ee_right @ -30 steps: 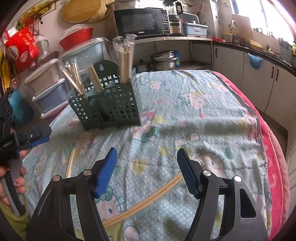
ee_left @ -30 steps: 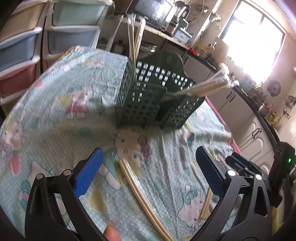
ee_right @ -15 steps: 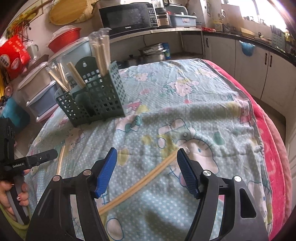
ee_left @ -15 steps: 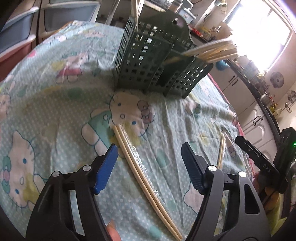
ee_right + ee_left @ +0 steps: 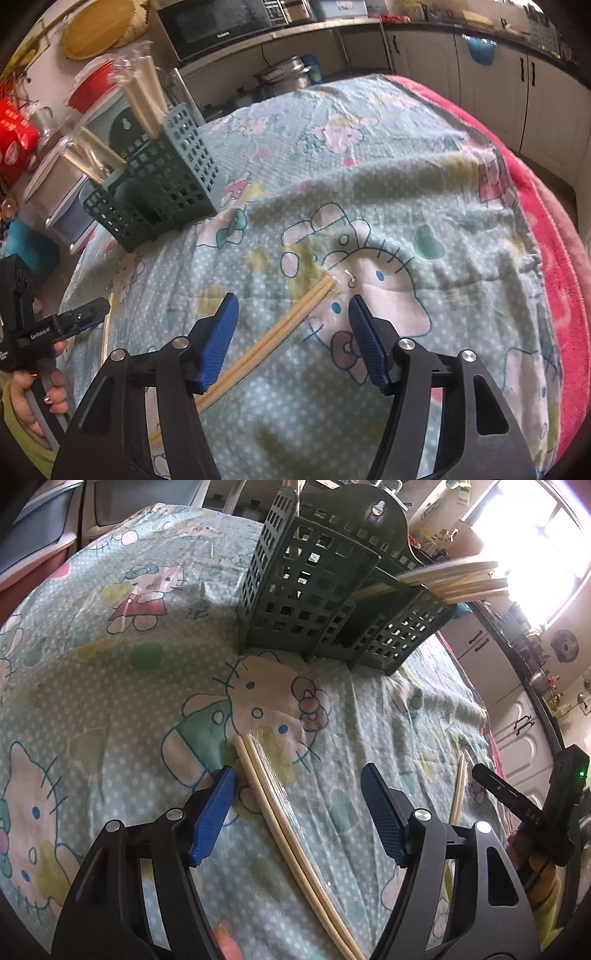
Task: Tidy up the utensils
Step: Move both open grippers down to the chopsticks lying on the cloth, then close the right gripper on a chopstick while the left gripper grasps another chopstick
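A dark green utensil caddy [image 5: 332, 602] stands on the patterned cloth and holds wrapped chopstick pairs [image 5: 443, 585]; it also shows in the right wrist view [image 5: 162, 192]. A wrapped chopstick pair [image 5: 280, 812] lies on the cloth between the fingers of my open left gripper [image 5: 295, 805], just above it. Another wrapped pair [image 5: 273, 336] lies between the fingers of my open right gripper [image 5: 291, 328]. The same pair shows at the right in the left wrist view [image 5: 458, 794]. Both grippers are empty.
The cloth [image 5: 369, 177] covers a round table with a pink edge [image 5: 546, 206]. Drawer units [image 5: 59, 184], a microwave [image 5: 218, 26] and kitchen cabinets [image 5: 491, 88] stand around it. The other gripper [image 5: 535, 812] shows at the right of the left wrist view.
Both grippers have moved down and forward toward the cloth. Each pair of chopsticks now lies between a gripper's fingers. The left gripper's fingers have narrowed somewhat.
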Demonstrator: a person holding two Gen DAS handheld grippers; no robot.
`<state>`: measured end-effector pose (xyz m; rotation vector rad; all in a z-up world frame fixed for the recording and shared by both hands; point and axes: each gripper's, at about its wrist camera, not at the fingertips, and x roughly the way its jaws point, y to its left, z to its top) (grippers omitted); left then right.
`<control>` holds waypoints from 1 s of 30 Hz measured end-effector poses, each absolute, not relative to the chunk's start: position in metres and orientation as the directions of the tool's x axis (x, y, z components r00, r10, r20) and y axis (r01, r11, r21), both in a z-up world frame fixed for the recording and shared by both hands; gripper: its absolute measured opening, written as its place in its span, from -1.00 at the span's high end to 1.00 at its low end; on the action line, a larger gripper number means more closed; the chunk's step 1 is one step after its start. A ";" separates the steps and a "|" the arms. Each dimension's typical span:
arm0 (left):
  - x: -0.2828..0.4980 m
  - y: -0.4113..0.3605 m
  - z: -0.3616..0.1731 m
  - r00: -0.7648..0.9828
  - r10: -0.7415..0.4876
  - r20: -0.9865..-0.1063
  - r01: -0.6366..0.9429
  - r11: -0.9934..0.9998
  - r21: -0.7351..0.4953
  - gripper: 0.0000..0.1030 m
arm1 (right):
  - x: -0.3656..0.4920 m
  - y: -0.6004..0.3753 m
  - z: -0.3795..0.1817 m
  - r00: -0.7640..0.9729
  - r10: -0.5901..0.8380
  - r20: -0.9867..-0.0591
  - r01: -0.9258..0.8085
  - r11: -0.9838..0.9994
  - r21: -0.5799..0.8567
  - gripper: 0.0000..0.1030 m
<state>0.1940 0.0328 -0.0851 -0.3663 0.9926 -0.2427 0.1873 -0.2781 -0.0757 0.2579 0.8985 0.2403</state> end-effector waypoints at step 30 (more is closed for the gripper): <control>0.246 0.039 -0.087 0.532 -0.243 -0.811 -0.015 0.955 -0.297 0.65 | 0.207 -0.279 -0.066 0.630 0.351 -0.693 -0.133 0.928 0.349 0.86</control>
